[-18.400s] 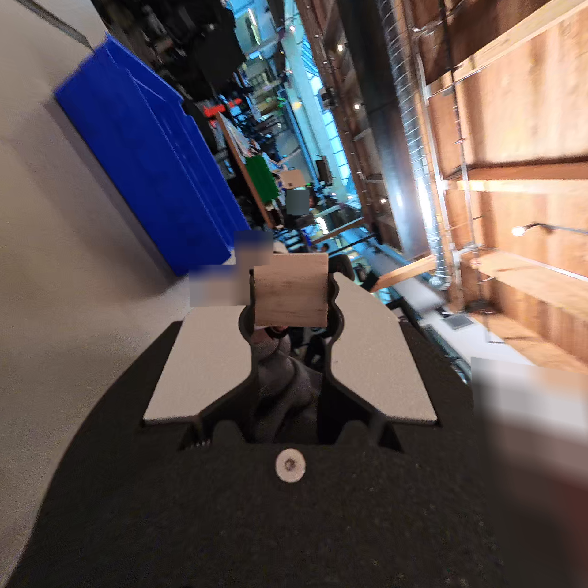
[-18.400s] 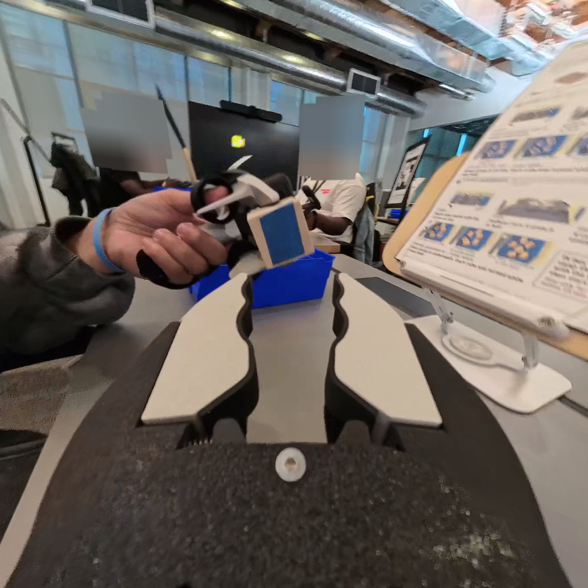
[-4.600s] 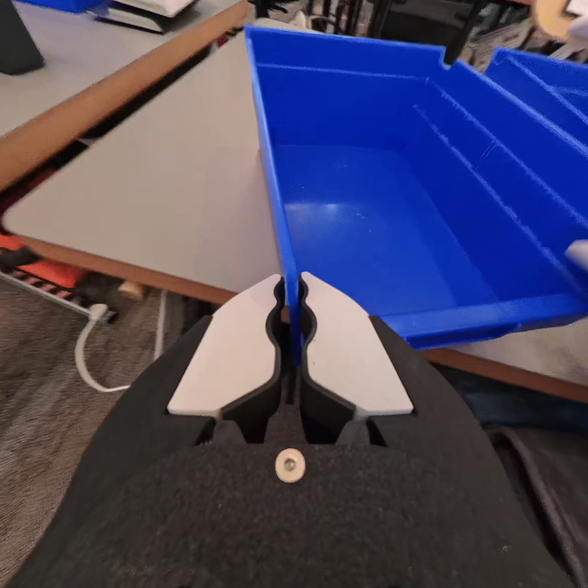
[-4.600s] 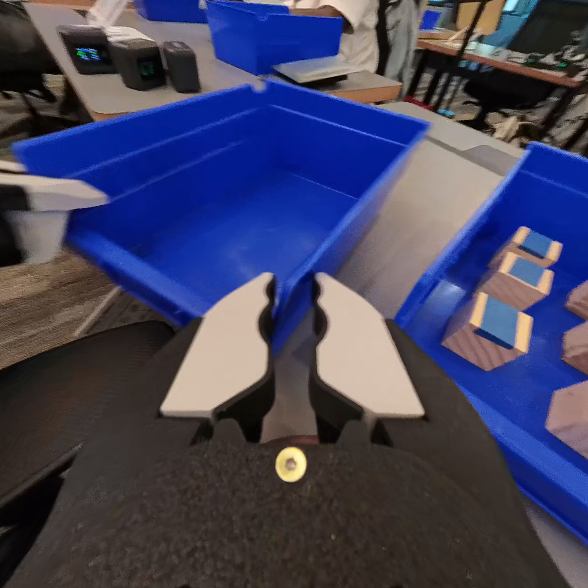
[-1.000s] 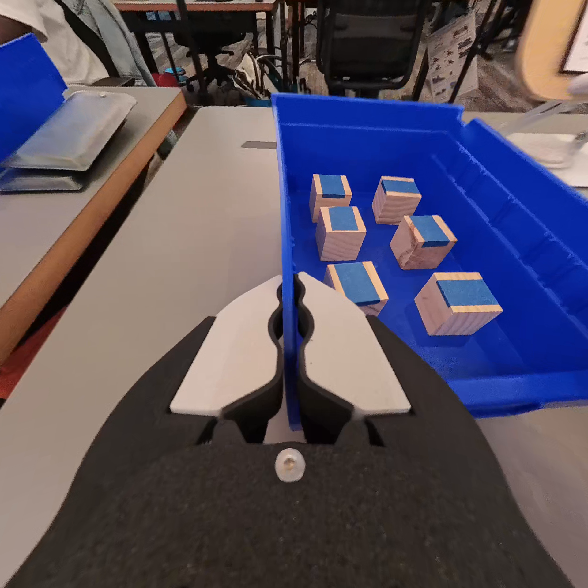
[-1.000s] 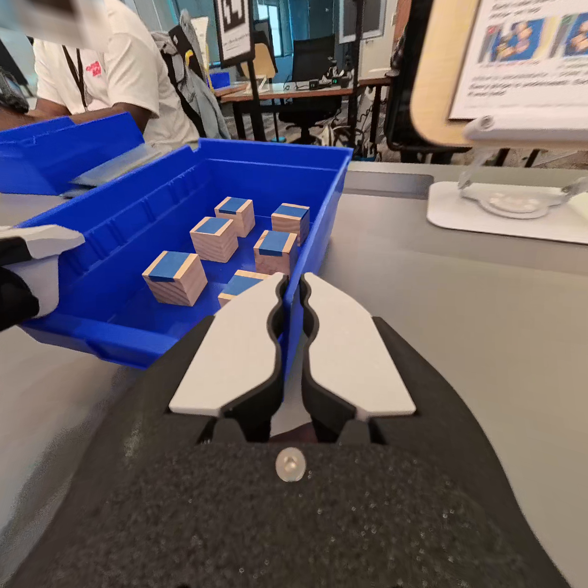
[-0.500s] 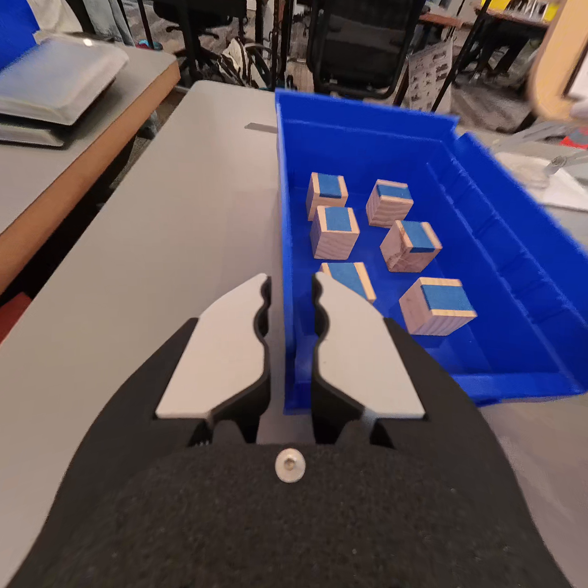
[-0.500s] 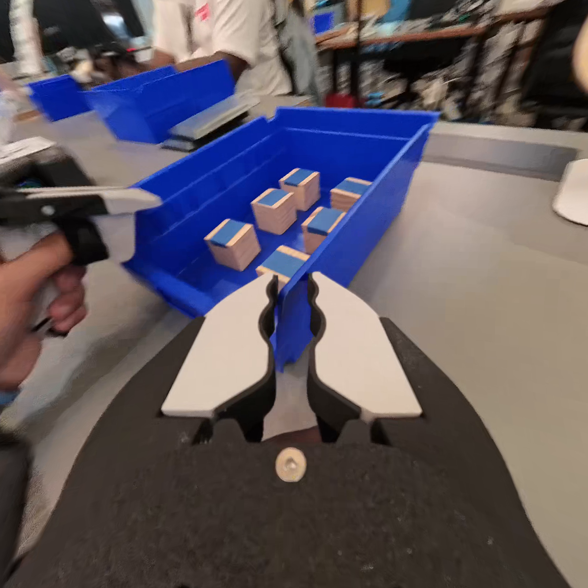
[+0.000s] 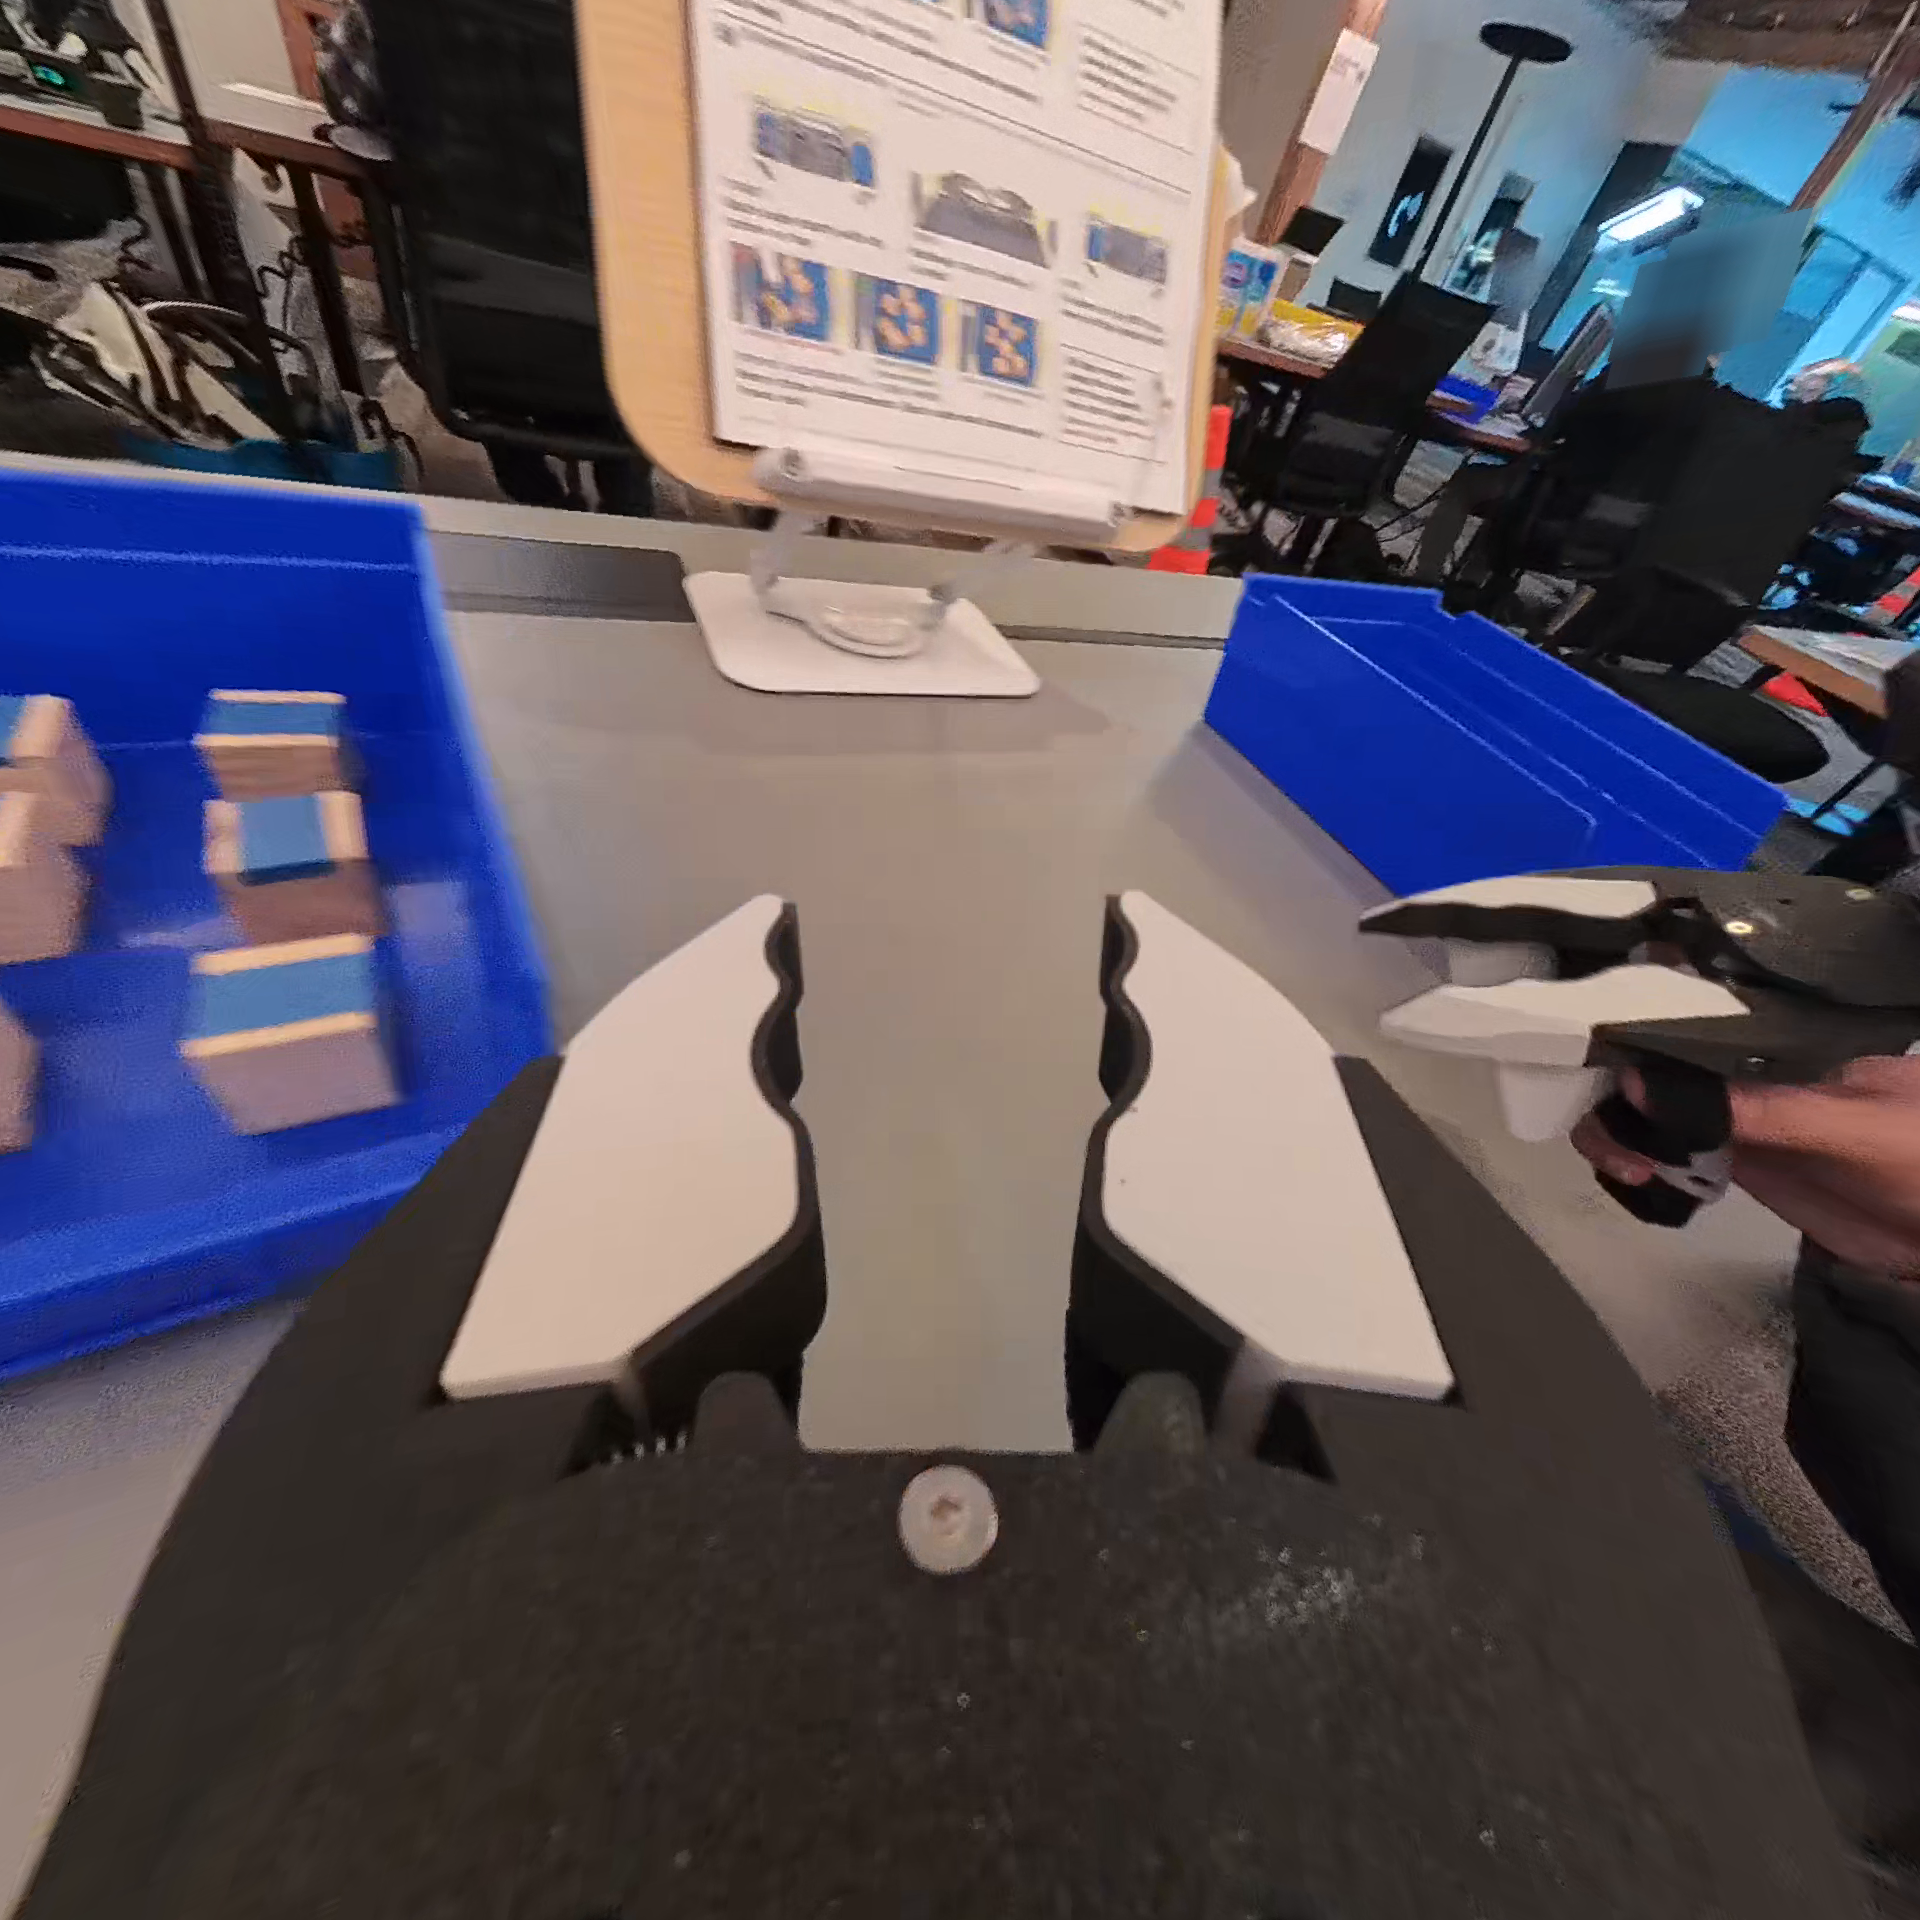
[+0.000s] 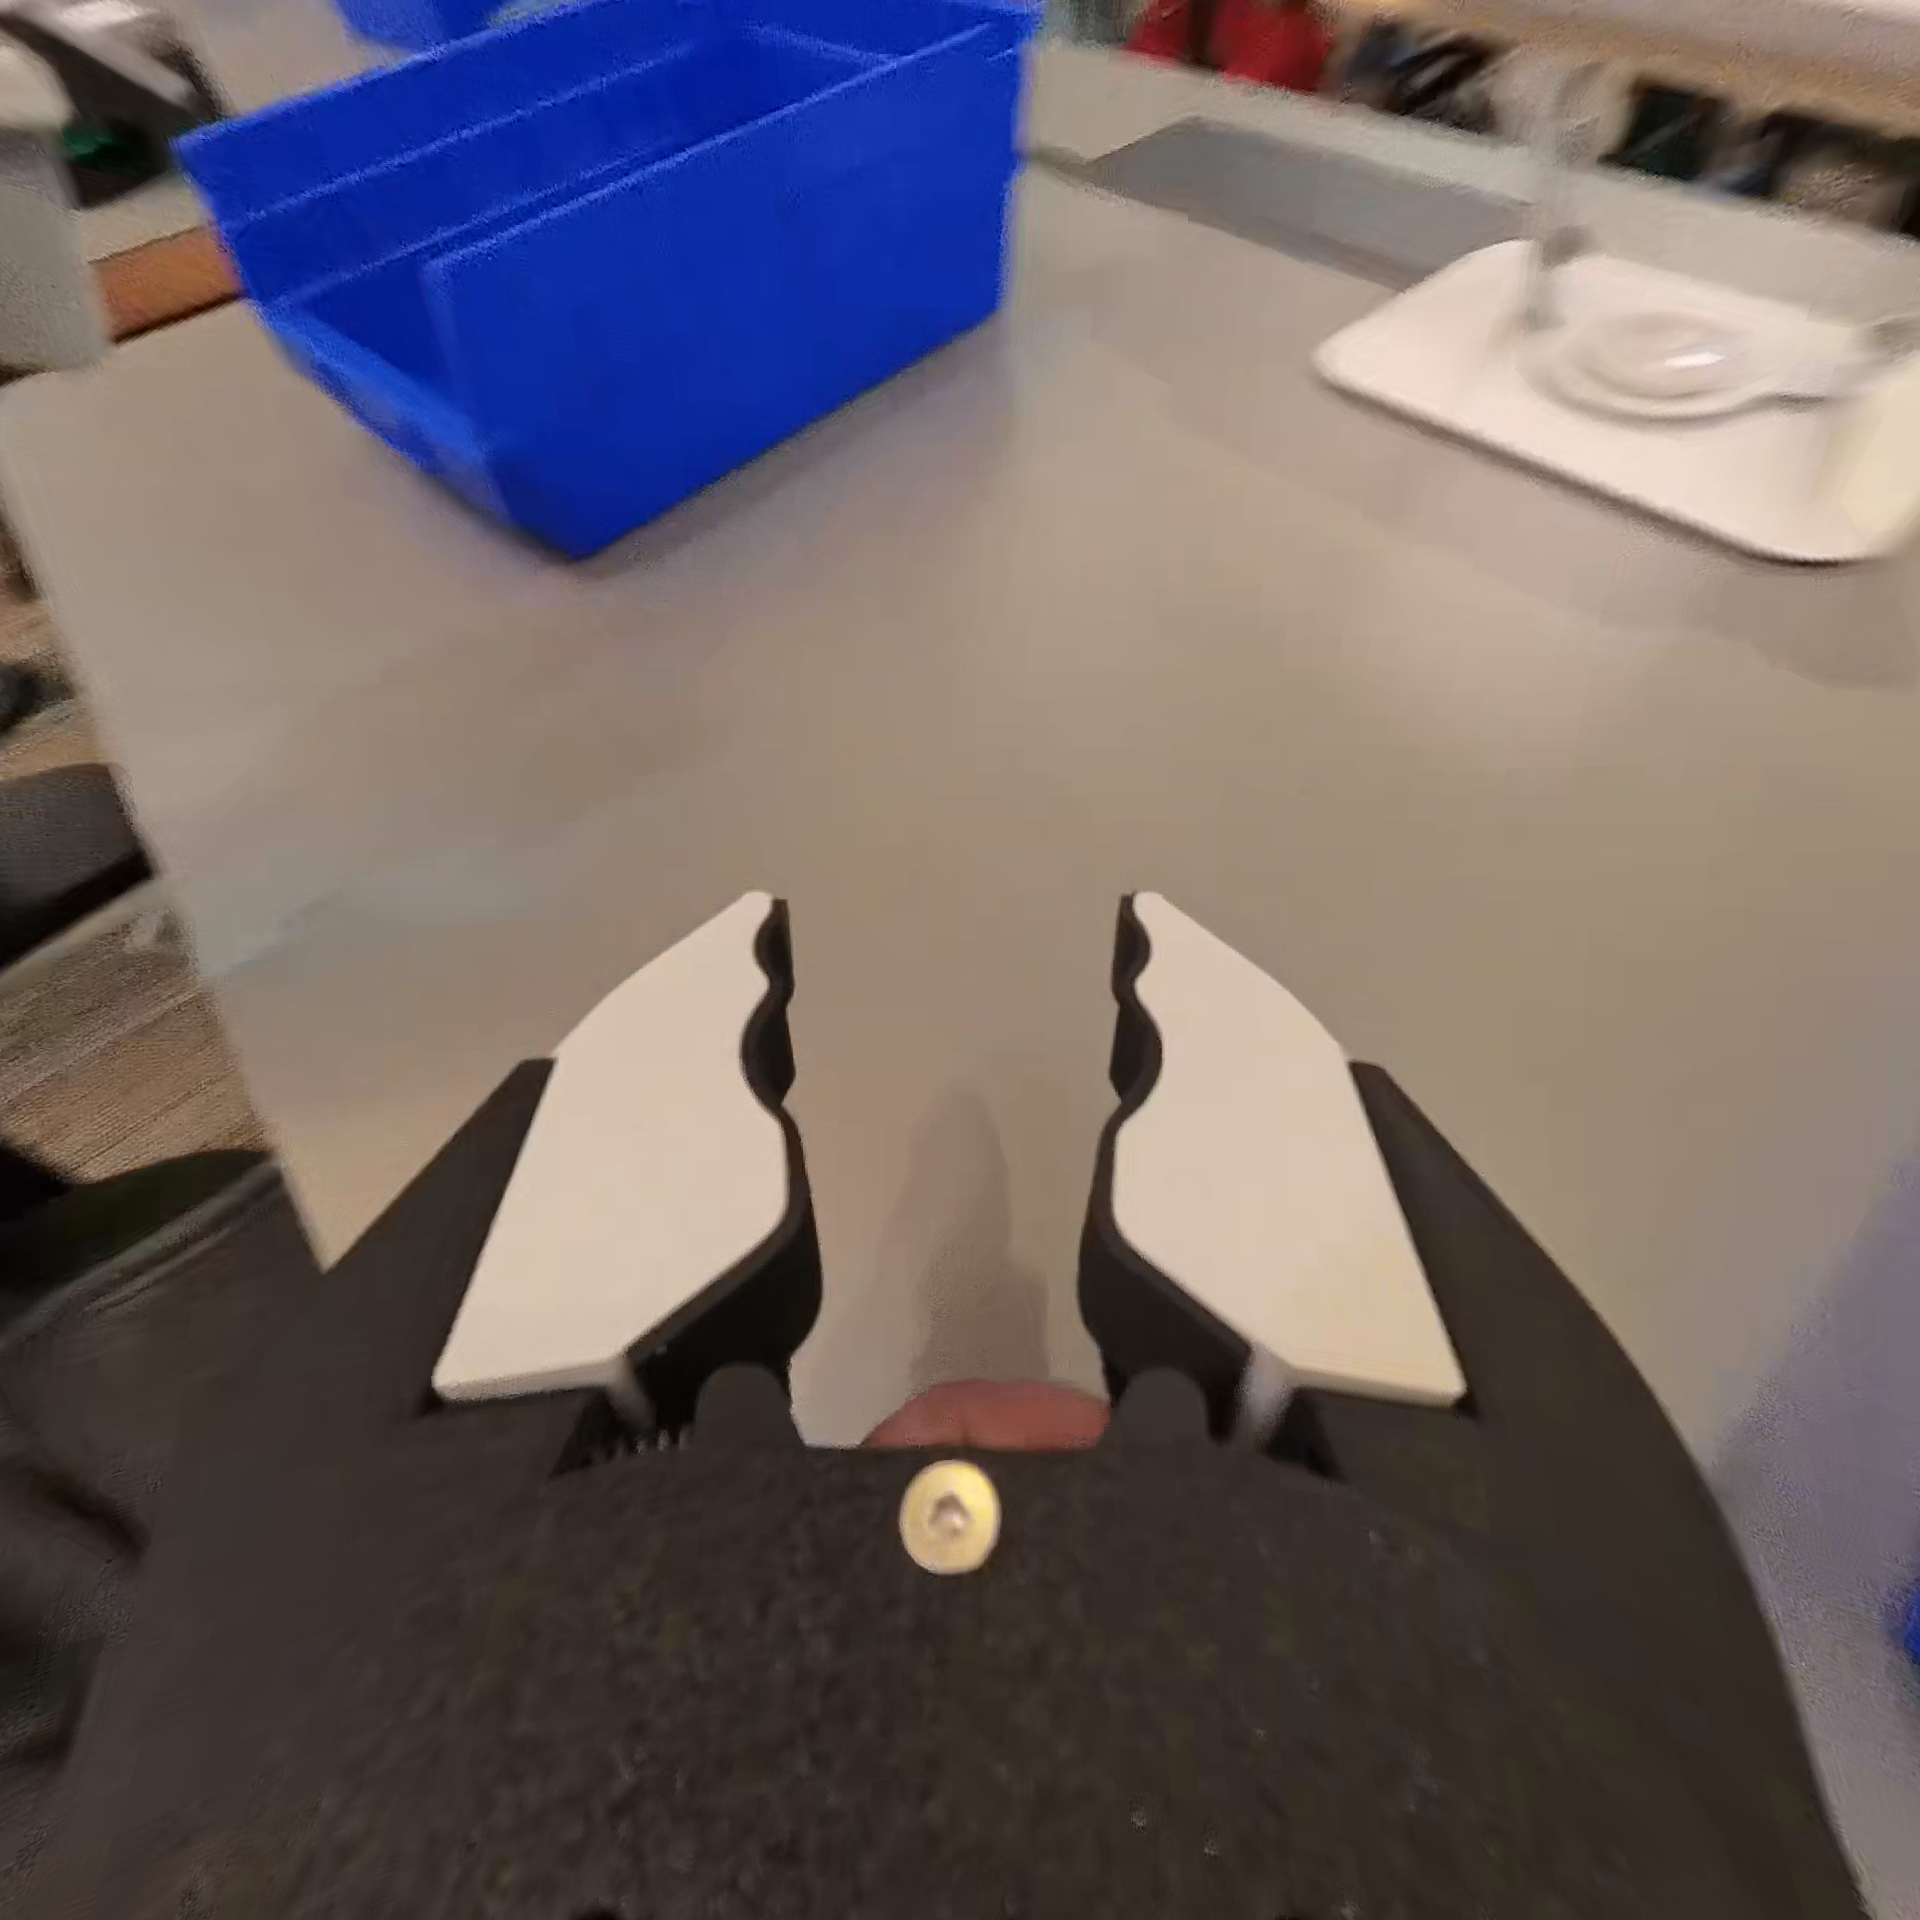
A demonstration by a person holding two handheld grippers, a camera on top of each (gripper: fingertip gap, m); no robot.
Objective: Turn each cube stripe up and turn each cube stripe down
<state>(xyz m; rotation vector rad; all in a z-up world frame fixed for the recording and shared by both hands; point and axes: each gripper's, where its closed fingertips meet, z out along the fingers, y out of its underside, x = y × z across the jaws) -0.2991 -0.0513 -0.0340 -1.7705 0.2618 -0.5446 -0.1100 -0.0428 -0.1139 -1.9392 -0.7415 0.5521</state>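
**Both tools released over bare table, cubes waiting in the left bin**

Your left gripper (image 9: pixel 945 909) is released, its fingers wide apart, and between them you see only grey table (image 9: pixel 935 810). At about 9 o'clock in the left wrist view stands the blue bin (image 9: pixel 473 831) with the wooden cubes (image 9: pixel 286 1023) inside — the ones you can see there show blue tape on top, though the picture is blurred by motion. The bin's right wall comes close to your left finger but does not touch it.

At 12 o'clock the white base of the instruction stand (image 9: pixel 868 649) sits on the table, with the printed sheet (image 9: pixel 951 218) above it. At 2 o'clock lies a second blue bin (image 9: pixel 1455 748), and at 3 o'clock your right gripper (image 9: pixel 1382 971) floats above the table edge, held by your hand (image 9: pixel 1829 1153).

In the right wrist view the right gripper (image 10: pixel 951 914) is also released and holds nothing. Ahead of it the table is free up to the empty blue bin (image 10: pixel 665 312) at 11 o'clock and the white stand base (image 10: pixel 1621 405) at 1 o'clock. The table's edge runs down the left side — from 10 to 8 o'clock.
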